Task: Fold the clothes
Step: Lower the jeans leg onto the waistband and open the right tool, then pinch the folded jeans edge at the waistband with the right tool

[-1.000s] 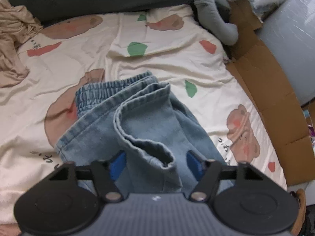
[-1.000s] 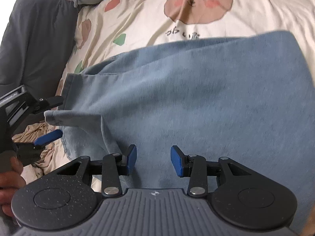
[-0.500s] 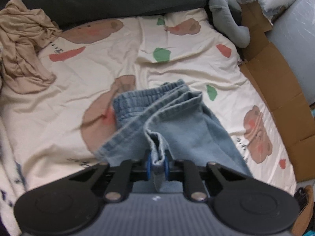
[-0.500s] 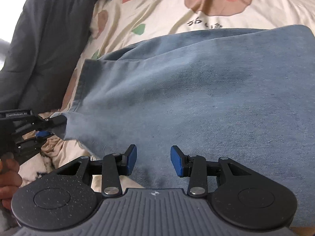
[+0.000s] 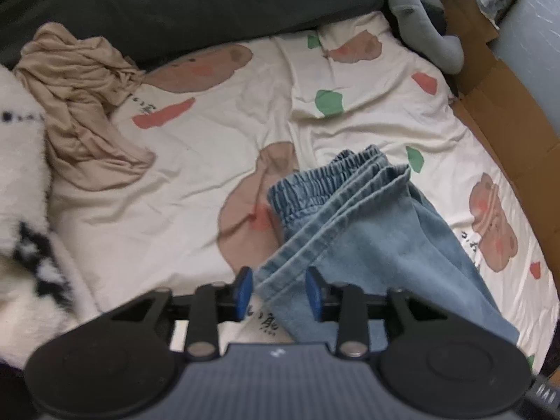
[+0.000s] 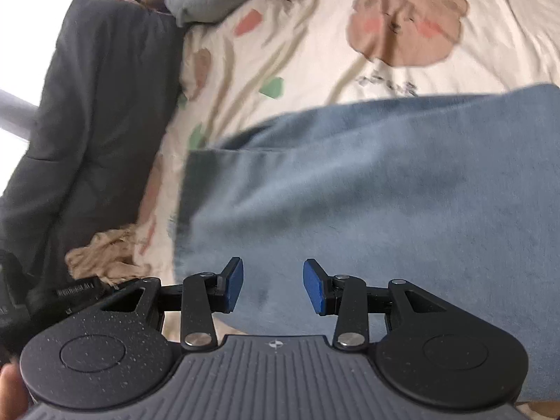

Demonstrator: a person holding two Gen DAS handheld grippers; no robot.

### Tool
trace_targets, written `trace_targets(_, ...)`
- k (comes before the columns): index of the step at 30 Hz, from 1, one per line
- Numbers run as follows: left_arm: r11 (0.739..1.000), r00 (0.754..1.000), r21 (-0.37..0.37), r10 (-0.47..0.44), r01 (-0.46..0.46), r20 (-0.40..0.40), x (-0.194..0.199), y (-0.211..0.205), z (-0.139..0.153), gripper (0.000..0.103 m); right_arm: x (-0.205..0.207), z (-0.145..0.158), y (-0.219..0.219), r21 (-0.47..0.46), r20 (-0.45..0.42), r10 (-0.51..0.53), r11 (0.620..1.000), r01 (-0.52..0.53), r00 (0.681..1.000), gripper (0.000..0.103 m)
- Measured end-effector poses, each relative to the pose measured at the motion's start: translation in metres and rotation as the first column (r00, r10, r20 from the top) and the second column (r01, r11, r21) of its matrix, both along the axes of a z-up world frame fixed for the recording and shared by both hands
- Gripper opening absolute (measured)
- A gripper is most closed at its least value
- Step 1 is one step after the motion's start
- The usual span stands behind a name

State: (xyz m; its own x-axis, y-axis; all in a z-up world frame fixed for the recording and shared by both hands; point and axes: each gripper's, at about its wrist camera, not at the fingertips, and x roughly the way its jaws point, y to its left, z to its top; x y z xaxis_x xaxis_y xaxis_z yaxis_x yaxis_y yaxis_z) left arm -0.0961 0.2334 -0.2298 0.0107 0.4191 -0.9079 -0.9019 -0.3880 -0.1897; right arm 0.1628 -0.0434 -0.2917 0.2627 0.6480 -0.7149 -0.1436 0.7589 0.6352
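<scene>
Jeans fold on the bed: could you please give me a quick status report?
Left gripper just opened, hem corner loose between pads. Right gripper open, empty. Jeans lying folded. Beige garment clear.

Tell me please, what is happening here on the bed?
A person with a gripper in each hand is folding blue jeans on a bear-print sheet. The left gripper has just been opening; its pads stand apart with the jeans' hem between them, not pinched. The right gripper is open above the denim, holding nothing. A crumpled beige garment lies aside, unfolded.
</scene>
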Motion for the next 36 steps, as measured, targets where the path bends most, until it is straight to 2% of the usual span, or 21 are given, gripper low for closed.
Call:
trace_targets(2, 1.000, 1.000, 0.022, -0.011, 0.011, 0.001, -0.005, 0.000, 0.006, 0.054, 0.002, 0.009, 0.010, -0.005, 0.040, 0.045, 0.999, -0.045, 0.998, 0.045)
trace_targets(4, 0.998, 1.000, 0.049, -0.030, 0.030, 0.007, -0.010, 0.001, 0.010, 0.060, 0.005, 0.013, 0.023, -0.014, 0.075, 0.120, 0.993, -0.119, 0.990, 0.045)
trace_targets(10, 0.994, 0.995, 0.069, -0.086, 0.083, 0.045, -0.019, 0.001, -0.008, 0.061, 0.020, 0.013, 0.064, -0.099, 0.140, 0.293, 0.955, -0.281, 0.946, 0.045)
trace_targets(17, 0.991, 0.991, 0.100, -0.097, 0.088, 0.090, -0.025, -0.006, -0.040, 0.061, 0.061, 0.009, 0.113, -0.202, 0.229, 0.445, 0.892, -0.405, 0.865, 0.044)
trace_targets(21, 0.988, 0.990, 0.130, -0.095, 0.081, 0.105, -0.026, -0.010, -0.053, 0.061, 0.086, 0.009, 0.139, -0.316, 0.274, 0.580, 0.808, -0.497, 0.767, 0.044)
trace_targets(26, 0.986, 0.989, 0.154, -0.089, 0.070, 0.121, -0.024, -0.013, -0.069, 0.062, 0.104, 0.011, 0.168, -0.439, 0.308, 0.730, 0.678, -0.589, 0.610, 0.044)
trace_targets(28, 0.985, 0.987, 0.161, -0.084, 0.062, 0.135, -0.024, -0.014, -0.076, 0.062, 0.111, 0.009, 0.177, -0.476, 0.305, 0.766, 0.637, -0.606, 0.565, 0.044)
trace_targets(31, 0.985, 0.984, 0.170, -0.065, 0.036, 0.167, -0.022, -0.014, -0.088, 0.062, 0.123, 0.006, 0.186, -0.511, 0.312, 0.799, 0.598, -0.618, 0.515, 0.044)
trace_targets(33, 0.983, 0.979, 0.180, -0.056, 0.021, 0.194, -0.021, -0.015, -0.096, 0.062, 0.128, 0.006, 0.191, -0.522, 0.333, 0.817, 0.575, -0.630, 0.470, 0.044)
trace_targets(36, 0.983, 0.979, 0.181, -0.058, 0.022, 0.196, -0.016, -0.014, -0.106, 0.058, 0.131, 0.004, 0.204, -0.556, 0.315, 0.874, 0.485, -0.675, 0.369, 0.044)
